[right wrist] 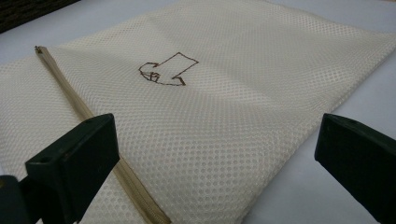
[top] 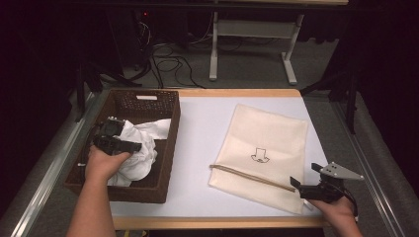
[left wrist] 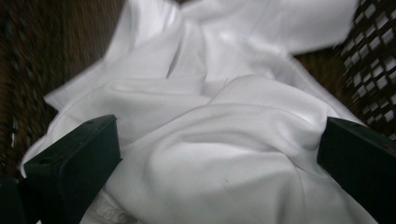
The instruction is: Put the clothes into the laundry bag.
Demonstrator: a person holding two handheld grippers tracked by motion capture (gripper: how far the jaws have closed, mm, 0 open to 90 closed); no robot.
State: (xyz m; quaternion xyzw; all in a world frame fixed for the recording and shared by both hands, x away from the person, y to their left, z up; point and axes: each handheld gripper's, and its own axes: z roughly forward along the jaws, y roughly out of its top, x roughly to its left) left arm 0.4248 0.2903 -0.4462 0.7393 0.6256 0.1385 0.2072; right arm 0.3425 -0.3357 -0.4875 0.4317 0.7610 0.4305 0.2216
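In the basket (top: 168,148), white cloth (left wrist: 219,154) between spread left tongs (left wrist: 219,154), right tongs (right wrist: 215,154) spread over mesh bag (right wrist: 224,107)

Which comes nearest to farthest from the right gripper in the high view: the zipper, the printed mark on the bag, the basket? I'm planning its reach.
From the right gripper:
1. Zipper, just left of it.
2. Printed mark, mid-bag.
3. Basket, table's left side.

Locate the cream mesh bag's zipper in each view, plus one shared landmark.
High view: zipper runs across the near end of the mesh bag, right of centre.
Left gripper view: white cloth in the basket; zipper absent.
Right gripper view: zipper runs down the left.
Shared landmark: brown arrow print.
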